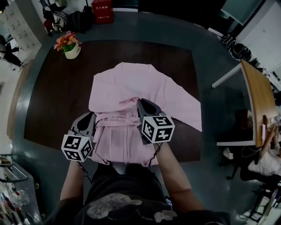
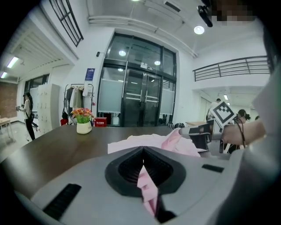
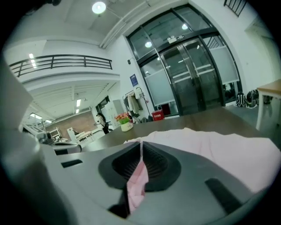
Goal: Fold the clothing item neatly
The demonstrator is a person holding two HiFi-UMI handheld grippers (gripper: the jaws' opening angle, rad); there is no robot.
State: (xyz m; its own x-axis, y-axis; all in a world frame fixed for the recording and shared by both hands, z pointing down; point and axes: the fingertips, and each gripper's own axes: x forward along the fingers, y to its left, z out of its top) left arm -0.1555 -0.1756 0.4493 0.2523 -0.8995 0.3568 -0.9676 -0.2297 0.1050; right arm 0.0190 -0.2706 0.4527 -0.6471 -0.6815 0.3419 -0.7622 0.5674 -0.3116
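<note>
A pink garment lies spread on the dark brown table, its near part hanging over the front edge toward me. My left gripper is shut on a fold of the pink cloth at the garment's left side. My right gripper is shut on another fold of it near the middle, lifted a little above the table. Both grippers hold the cloth bunched between them. In the left gripper view the right gripper's marker cube shows at the right.
A white pot of flowers stands at the table's far left corner. A red box sits on the floor beyond the table. A wooden desk stands to the right, with a seated person near it.
</note>
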